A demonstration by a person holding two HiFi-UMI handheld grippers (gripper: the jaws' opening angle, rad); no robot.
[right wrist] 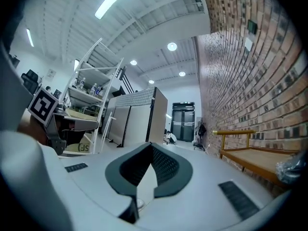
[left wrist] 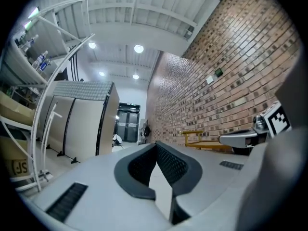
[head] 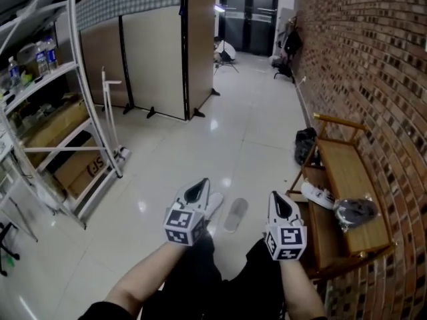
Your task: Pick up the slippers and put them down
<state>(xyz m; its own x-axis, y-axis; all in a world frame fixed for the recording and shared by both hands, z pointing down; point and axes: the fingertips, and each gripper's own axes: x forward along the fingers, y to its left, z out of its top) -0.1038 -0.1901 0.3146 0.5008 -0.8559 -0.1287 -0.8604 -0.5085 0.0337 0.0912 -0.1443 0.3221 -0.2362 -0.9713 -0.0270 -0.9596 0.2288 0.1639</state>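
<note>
Closest in, left gripper (head: 196, 192) and right gripper (head: 280, 205) are each held level, jaws pressed together with nothing between them. 2 slippers (head: 235, 215) lie side by side on the glossy floor (head: 200, 132), between the grippers.

Legend: just past the left gripper (head: 197, 191), a pale slipper (head: 215, 201) is partly hidden behind its jaws; far ahead of the right gripper (head: 280, 204), a person (head: 223, 50) is too small to make out; left of the left gripper, the shelf rack (head: 40, 84) is cut off by the frame edge.
</note>
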